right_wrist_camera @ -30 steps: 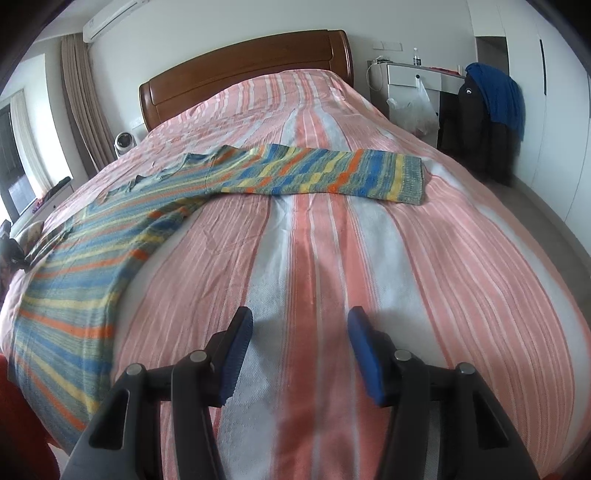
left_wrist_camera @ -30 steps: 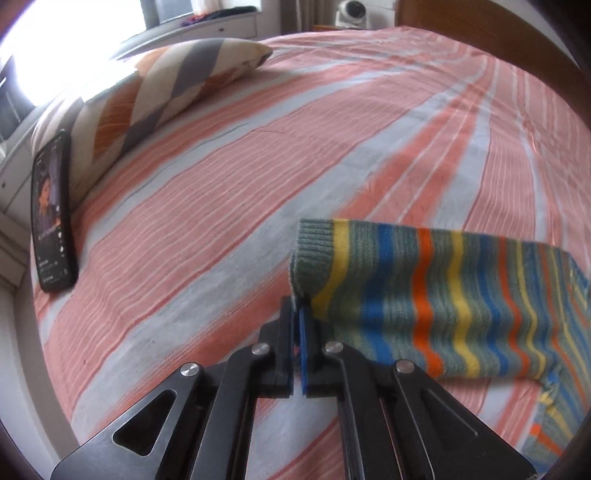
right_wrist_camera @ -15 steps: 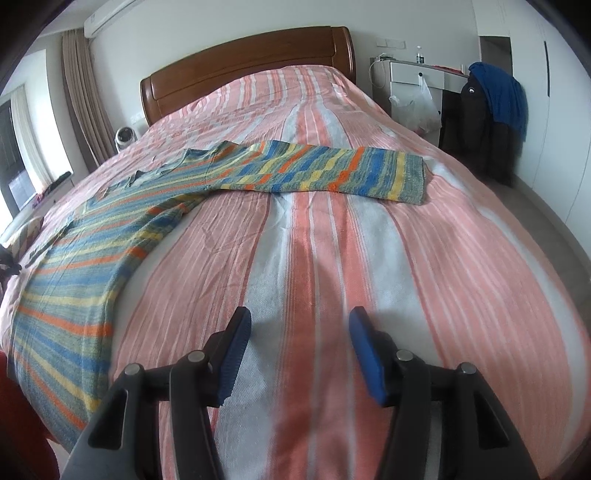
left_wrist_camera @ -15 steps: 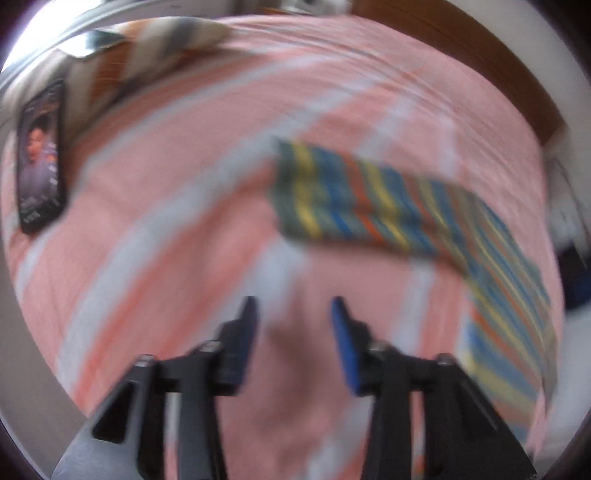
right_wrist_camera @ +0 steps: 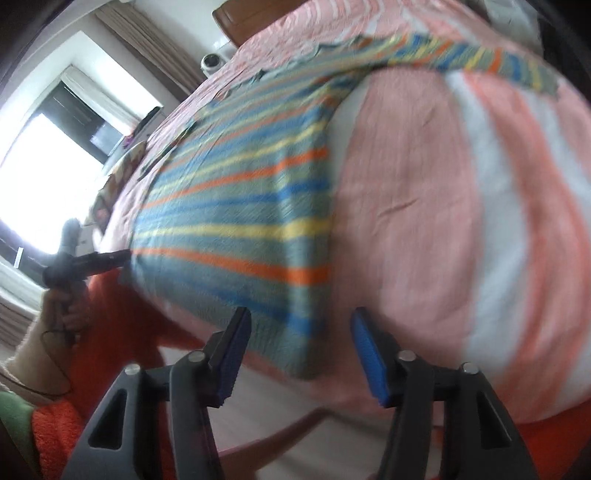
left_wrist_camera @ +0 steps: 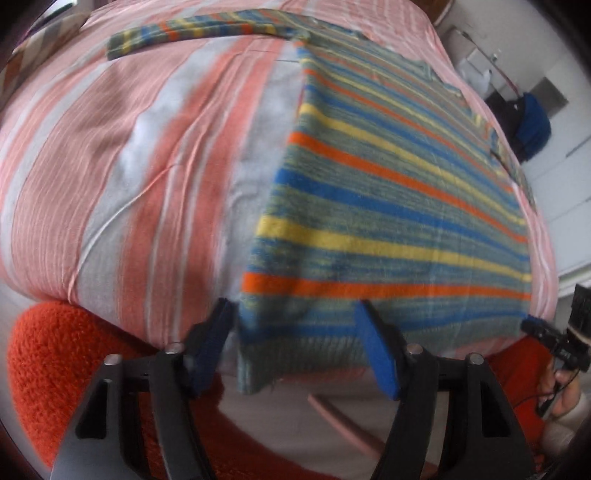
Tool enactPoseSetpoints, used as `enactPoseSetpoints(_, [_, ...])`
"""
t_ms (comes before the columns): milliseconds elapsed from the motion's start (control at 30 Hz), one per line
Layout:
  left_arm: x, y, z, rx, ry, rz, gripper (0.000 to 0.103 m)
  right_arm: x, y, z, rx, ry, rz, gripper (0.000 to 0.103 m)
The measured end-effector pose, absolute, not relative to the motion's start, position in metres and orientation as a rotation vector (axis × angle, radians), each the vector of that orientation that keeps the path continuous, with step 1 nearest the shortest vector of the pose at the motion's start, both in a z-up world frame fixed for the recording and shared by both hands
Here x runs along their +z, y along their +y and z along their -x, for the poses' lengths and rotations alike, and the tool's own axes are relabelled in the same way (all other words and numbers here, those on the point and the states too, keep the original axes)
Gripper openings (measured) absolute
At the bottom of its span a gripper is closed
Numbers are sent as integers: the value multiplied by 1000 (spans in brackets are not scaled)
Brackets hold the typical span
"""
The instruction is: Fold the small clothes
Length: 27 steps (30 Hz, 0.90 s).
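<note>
Left wrist view: your left gripper (left_wrist_camera: 295,343) sits at the near left corner of the striped green, blue, yellow and orange knitted sweater (left_wrist_camera: 388,192), with that hem corner between its blue pads.
Left gripper state: partly open and its jaws have just been closing; the pads do not yet press the knit, so nothing is held.
Right gripper state: your right gripper (right_wrist_camera: 299,350) brackets the sweater's near right hem corner, jaws partly open and also just closing, the pads not yet on the cloth.
Sweater position: it lies flat on the pink, white and grey striped bedspread (left_wrist_camera: 110,155), body running away from you, hem hanging over the near edge of the bed, one sleeve (left_wrist_camera: 192,31) stretched sideways at the far end.
Step in hand: judged from both hem corners being lined up, you are about to take hold of the bottom edge for a fold.
Next move calls for: close both grippers fully on the corners, catching both layers of knit, then lift evenly so the hem stays straight.
Risk: the picture is blurred, so check each corner sits deep between the pads before pinching.
</note>
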<state>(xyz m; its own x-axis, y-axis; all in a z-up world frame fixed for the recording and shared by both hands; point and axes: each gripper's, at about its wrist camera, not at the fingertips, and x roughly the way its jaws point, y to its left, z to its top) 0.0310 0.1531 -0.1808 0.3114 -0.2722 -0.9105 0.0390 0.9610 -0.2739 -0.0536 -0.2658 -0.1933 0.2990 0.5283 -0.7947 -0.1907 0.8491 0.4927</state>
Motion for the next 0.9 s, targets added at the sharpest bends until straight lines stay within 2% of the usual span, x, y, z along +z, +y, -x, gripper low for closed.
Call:
enactPoseSetpoints(33, [-182,151,-31,-213,1251,212,5,-195,-257,53,490,1186,-297,26])
enactPoseSetpoints(67, [-186,150,-29,-216,1268,211,5,-195,-249,52,462,1185,-247,6])
enactPoseSetpoints(333, [-183,162,-10,-224,1256,215,3,-184,-247,67,380,1223,-224,5])
enactPoseSetpoints(467, [-194,157,-22,-204,1284,217,5,-206,-254,50,341,1244,-273,5])
enactPoseSetpoints(567, [-189,154,-19,-203,1261,204,16,-204,-252,51,347,1224,-239,6])
enactPoseSetpoints(600, [-185,154,-15,-195,1240,202,30,-203,-253,54,349,1220,-235,8])
enactPoseSetpoints(633, [-182,154,-13,-190,1226,201,48,-201,-254,57,345,1221,-224,16])
enactPoseSetpoints(733, [-157,157,2,-167,1111,193,74,-189,-262,67,315,1213,-210,43])
enactPoseSetpoints(800, [-143,162,6,-150,1047,182,81,-170,-275,76,253,1135,-186,50])
enactPoseSetpoints(833, [-136,163,5,-139,1014,174,83,-162,-279,79,218,1093,-168,57])
enactPoseSetpoints(867, [-128,165,3,-127,972,164,89,-151,-287,81,172,1032,-150,68])
enactPoseSetpoints(900, [-119,167,-4,-106,921,146,95,-142,-294,80,131,974,-137,74])
